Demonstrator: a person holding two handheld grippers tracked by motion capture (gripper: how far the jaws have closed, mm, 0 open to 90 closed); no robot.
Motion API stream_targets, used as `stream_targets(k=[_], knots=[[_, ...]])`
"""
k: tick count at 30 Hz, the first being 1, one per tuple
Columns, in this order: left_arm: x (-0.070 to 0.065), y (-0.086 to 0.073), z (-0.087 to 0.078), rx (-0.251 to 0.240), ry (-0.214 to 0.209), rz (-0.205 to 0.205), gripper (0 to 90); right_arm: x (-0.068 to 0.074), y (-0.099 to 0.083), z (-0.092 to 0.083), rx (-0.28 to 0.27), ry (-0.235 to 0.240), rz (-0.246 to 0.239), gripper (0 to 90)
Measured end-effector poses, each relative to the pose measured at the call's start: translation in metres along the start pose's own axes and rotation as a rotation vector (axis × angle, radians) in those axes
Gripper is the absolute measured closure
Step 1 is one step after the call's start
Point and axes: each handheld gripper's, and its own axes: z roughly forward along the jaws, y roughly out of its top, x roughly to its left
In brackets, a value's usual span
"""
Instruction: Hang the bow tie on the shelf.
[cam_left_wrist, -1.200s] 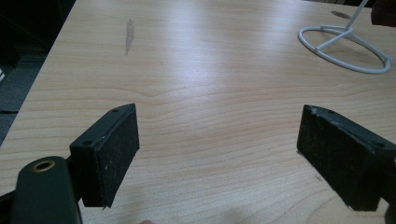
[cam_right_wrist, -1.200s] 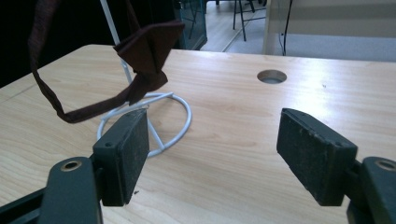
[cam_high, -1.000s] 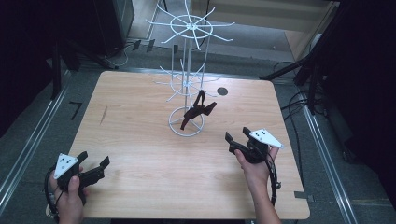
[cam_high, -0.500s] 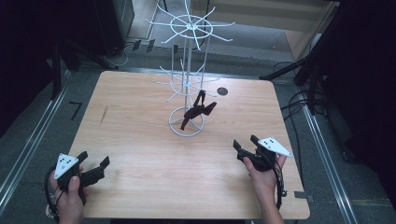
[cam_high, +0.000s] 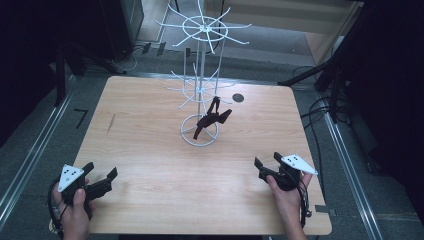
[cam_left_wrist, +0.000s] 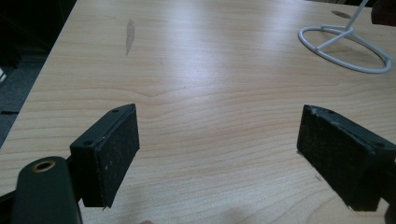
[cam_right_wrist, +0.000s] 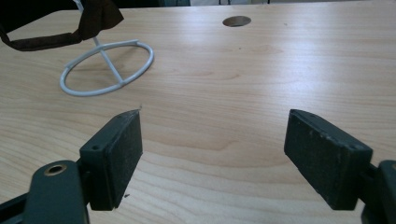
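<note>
My right gripper (cam_high: 267, 169) has just been opening, nothing between its wide jaws; left gripper (cam_high: 100, 180) gapes empty too. Dark glasses (cam_high: 212, 119) hang on the white rack (cam_high: 199, 131); I'd keep clear of its wires

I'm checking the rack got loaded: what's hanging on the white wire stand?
One dark strap-like item hangs from a lower hook of the white wire stand, just above its ring base. The other hooks look bare. What the item is stays unclear.
</note>
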Motion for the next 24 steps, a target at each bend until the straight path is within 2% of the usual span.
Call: stream_targets(k=[10,14,18,24], knots=[[0.000,0.000,0.000,-0.003,-0.002,-0.006,13.8,-0.013,-0.011,-0.011,0.004,-0.023,0.029,15.5],[-0.001,0.000,0.000,0.002,0.002,0.003,13.8,-0.020,-0.014,-0.017,0.002,-0.025,0.047,14.9],[-0.001,-0.001,-0.001,0.001,0.005,0.002,13.8,-0.030,-0.015,-0.027,0.005,-0.039,0.052,14.8],[-0.002,-0.001,-0.001,0.001,0.017,0.010,13.8,-0.050,-0.017,-0.049,-0.019,-0.062,0.062,14.6]])
